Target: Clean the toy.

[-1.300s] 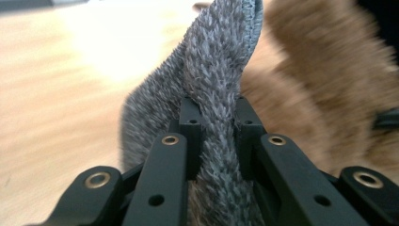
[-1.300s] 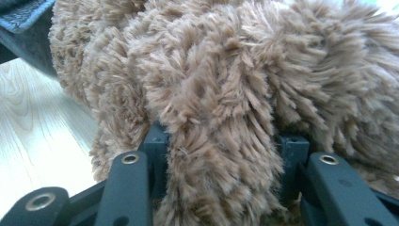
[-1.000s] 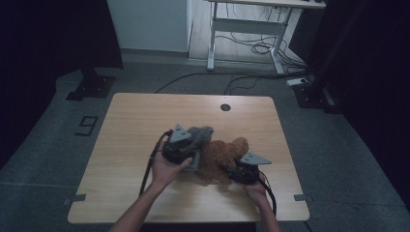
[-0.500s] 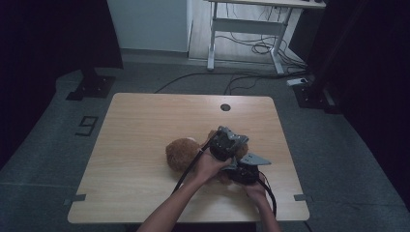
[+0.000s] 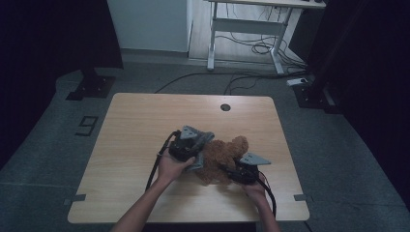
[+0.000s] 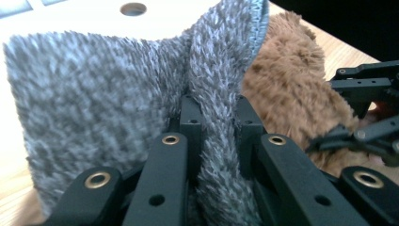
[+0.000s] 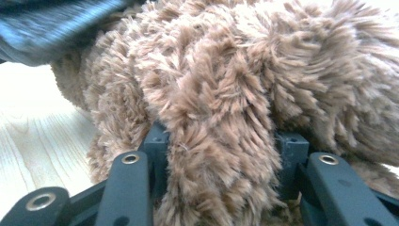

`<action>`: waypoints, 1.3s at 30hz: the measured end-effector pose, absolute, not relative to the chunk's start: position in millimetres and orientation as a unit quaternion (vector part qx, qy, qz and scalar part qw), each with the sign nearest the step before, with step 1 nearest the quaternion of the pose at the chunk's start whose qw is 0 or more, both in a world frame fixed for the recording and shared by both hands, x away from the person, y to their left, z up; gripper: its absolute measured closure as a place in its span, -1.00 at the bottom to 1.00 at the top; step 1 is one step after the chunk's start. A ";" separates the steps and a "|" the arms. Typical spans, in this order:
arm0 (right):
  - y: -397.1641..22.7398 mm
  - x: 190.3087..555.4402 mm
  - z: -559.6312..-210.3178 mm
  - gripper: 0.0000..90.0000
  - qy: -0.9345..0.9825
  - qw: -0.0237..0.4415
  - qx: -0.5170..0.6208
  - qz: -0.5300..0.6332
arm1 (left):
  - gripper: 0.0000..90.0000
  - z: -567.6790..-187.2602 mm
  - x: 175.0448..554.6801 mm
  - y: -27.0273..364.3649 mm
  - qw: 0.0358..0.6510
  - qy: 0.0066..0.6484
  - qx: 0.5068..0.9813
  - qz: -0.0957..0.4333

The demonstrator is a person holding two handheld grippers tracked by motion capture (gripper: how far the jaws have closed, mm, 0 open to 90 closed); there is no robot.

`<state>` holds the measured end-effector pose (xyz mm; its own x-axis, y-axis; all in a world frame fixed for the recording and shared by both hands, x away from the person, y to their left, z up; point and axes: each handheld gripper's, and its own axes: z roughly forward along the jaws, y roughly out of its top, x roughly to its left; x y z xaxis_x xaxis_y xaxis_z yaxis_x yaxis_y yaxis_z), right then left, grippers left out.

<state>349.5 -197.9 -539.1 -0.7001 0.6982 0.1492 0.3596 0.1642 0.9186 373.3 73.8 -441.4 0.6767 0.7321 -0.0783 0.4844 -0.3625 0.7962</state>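
Left gripper [image 6: 214,141] pinches grey cloth [image 6: 94,103]; right gripper [image 7: 219,155] clamps brown plush [image 7: 244,80]; wooden table [image 5: 140,121], grey floor [image 5: 43,145].

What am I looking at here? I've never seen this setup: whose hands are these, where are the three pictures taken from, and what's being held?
No robot here: a person stands at a wooden table and holds a hand-held clamp tool in each hand. The high view looks down from above the person's side. The other two pictures come from small cameras riding on each tool, looking along its black jaws. The left gripper has its jaws closed on a fold of grey fluffy cloth. The right gripper has its jaws closed on the fur of a brown plush toy. The toy lies on the table between the two tools, with the cloth right beside it.
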 end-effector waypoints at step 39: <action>-188.7 375.0 -538.8 0.24 0.741 0.197 0.362 0.529 | 0.73 -500.3 390.0 173.8 0.411 0.496 0.754 0.127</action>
<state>375.0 -188.7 -538.8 -0.6602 0.7454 0.0921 0.3291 0.1768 0.9276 390.0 173.8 -500.3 0.4757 0.8524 -0.2171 0.6438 -0.1692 0.7463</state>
